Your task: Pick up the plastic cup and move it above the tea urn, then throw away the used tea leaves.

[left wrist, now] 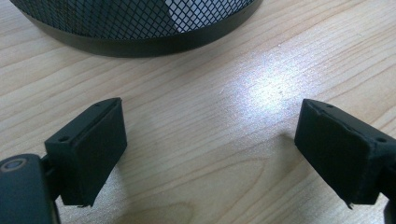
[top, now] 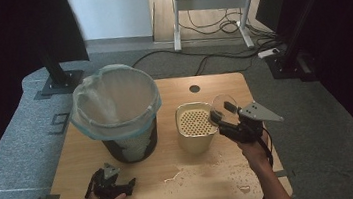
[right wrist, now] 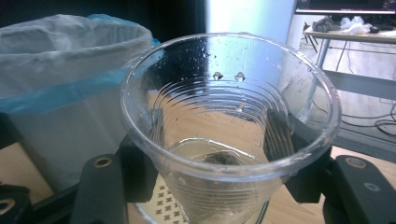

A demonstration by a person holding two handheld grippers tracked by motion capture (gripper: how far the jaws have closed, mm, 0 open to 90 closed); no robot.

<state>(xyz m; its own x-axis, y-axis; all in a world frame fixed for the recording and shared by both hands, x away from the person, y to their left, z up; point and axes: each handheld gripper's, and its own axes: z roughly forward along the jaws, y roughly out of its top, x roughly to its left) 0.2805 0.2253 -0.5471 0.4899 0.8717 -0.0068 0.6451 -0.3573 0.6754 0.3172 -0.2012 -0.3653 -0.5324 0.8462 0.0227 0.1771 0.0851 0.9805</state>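
- Your right gripper [top: 224, 119] had its jaws squeezed on the cup [right wrist: 229, 126], holding it upright over the strainer pot [top: 196, 126] so the liquid stayed in.
- Your left gripper [left wrist: 210, 154] rested on the table [left wrist: 196, 116] by the bin [top: 118, 113], jaws wide and empty, out of the way.

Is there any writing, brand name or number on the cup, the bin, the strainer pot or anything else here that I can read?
None: no readable text stands on anything.
clear plastic cup: plain, with ridges and droplets, no print.
mesh waste bin with its bag: no label visible.
cream strainer container: holes only, no writing.
wooden table: bare wood and spilled liquid.
The grey floor marking beside the table may be a figure, too unclear to read.
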